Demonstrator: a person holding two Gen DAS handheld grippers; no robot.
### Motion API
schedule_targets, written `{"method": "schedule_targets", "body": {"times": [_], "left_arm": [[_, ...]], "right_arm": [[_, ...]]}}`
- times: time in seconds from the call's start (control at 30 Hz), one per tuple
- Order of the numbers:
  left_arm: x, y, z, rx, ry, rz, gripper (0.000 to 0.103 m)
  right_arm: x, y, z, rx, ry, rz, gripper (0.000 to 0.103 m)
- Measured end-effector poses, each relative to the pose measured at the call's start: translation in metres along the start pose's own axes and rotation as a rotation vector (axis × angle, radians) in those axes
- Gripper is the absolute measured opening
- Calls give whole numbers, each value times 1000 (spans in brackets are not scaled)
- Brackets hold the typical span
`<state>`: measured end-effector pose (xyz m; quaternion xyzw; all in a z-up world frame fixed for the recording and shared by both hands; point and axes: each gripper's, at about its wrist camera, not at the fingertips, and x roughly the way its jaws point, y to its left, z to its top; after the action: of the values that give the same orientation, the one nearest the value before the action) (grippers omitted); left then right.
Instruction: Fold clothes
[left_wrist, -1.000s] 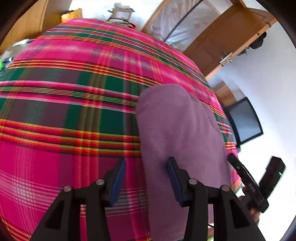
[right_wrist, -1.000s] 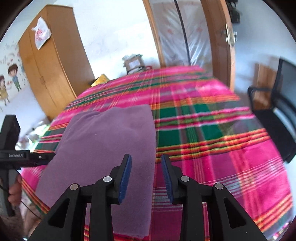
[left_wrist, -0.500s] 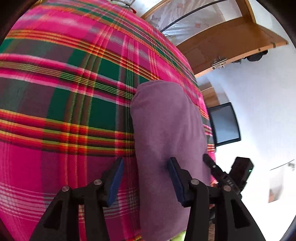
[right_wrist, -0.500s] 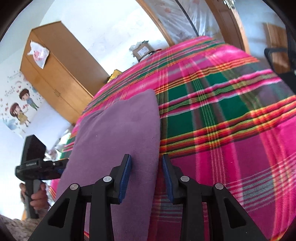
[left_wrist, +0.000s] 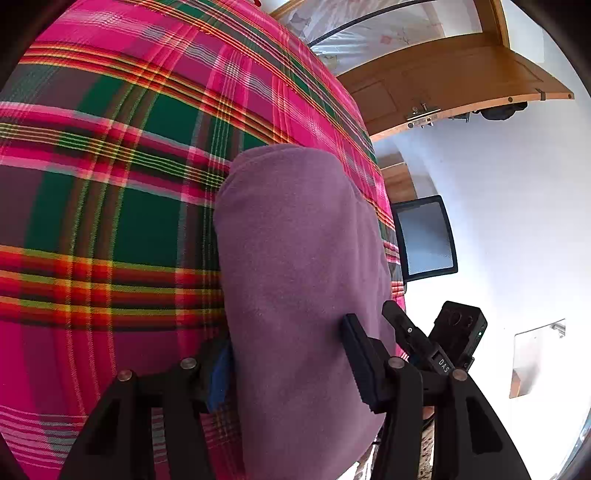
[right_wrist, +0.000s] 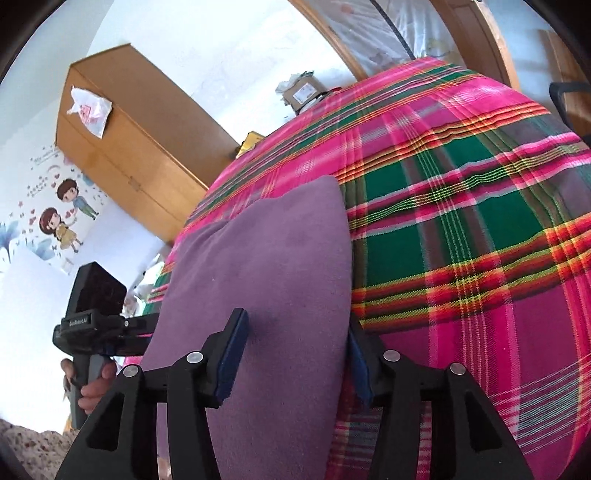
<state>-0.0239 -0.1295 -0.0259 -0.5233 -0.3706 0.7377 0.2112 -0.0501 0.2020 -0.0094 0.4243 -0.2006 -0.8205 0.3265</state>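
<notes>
Your left hand-held gripper and right hand-held gripper both gape wide, each straddling one near edge of the purple cloth, gripping nothing. The cloth lies folded on the plaid bed; bare plaid runs 9 to 12 o'clock in the left view, 12 to 3 in the right.

Purple garment: soft matt fleece-like cloth with a short fuzzy nap, lying between the fingers of each claw. Bedspread beneath and ahead of the claws: woven plaid cloth, matt. Left claw and right claw: matt black plastic with blue pads; wardrobe beyond: smooth, lightly glossy wood.
</notes>
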Motion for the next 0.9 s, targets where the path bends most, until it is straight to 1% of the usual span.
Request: {"method": "schedule_targets", "body": {"times": [0.1,0.17,0.2,0.23,0.27,0.3,0.33,0.43,0.5,0.57,0.7,0.9], "left_arm": [[-1,1,-2,-9,-1,-2,55],[-3,2,-4,-12,-2,-1,49],[-4,1,-4,-8,-5,0,48],[-4,-1,-4,-2,-9,5,47],[-5,-2,-4,4,-13,9,45],[-6,-3,-4,9,-16,12,44],[-7,-5,-4,15,-20,16,43],[-11,-8,-3,29,-28,24,41],[-15,-10,0,39,-32,27,41],[-26,-9,4,49,-62,39,41],[-53,0,16,53,-111,57,41],[-101,28,42,17,-184,92,41]], "right_arm": [[0,0,1,2,3,-2,53],[1,2,1,-5,10,-7,51],[1,4,1,-14,10,-19,48],[1,6,0,-21,9,-33,40],[0,7,1,-23,7,-35,37],[-1,8,0,-23,3,-39,26],[-2,11,0,-27,-3,-41,23],[-5,26,0,-68,-26,-61,21],[-6,38,2,-93,-46,-47,21],[-6,52,7,-113,-61,-41,20],[17,76,23,-135,-58,-23,20],[62,110,40,-157,-22,38,20]]}}
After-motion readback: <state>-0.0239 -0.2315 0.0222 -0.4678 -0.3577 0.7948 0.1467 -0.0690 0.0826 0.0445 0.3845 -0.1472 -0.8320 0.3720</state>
